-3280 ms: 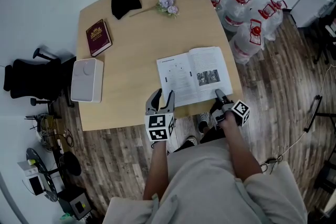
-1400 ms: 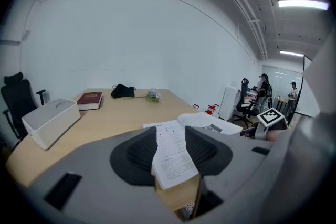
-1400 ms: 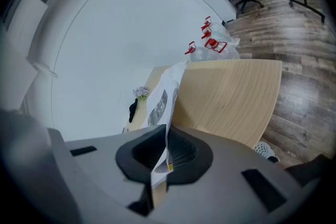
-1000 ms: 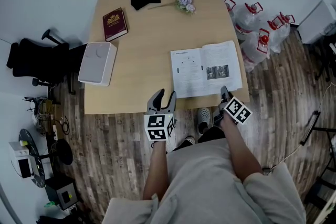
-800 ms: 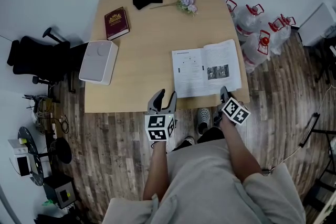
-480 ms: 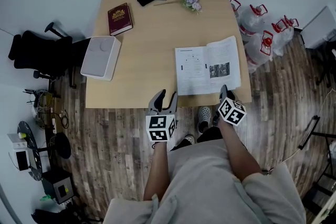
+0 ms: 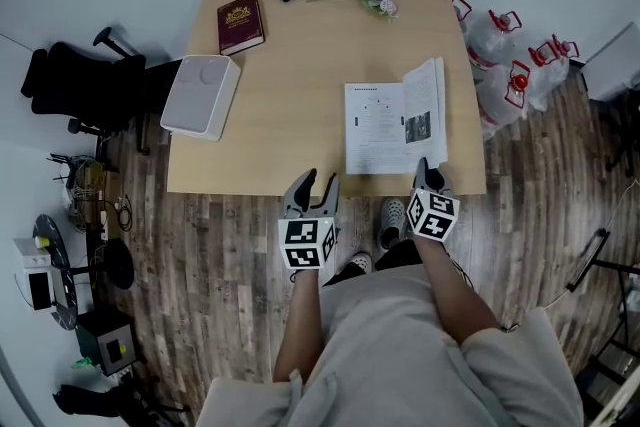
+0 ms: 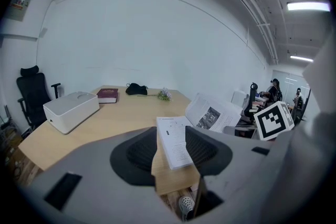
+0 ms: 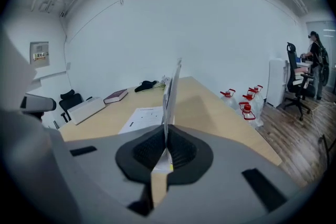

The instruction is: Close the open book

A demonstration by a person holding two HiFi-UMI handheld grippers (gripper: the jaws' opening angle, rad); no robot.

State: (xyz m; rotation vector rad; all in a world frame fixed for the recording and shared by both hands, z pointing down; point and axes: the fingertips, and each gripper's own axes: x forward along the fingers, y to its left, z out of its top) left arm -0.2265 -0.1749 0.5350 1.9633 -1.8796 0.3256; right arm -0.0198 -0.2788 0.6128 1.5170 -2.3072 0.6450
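Pinching the right-hand pages of the open book (image 7: 380, 125), the right gripper (image 7: 428, 172) is pressing its dark ribbed pads together on the thin paper's lower corner. Those pages are standing nearly upright, edge-on. The left half is lying flat, white and printed. The book is sitting by the pale wooden table's (image 7: 290, 65) near right edge, spine and long axis running away from the person. The left gripper (image 7: 314, 183) is hovering off the near edge, jaws spread, gripping nothing.
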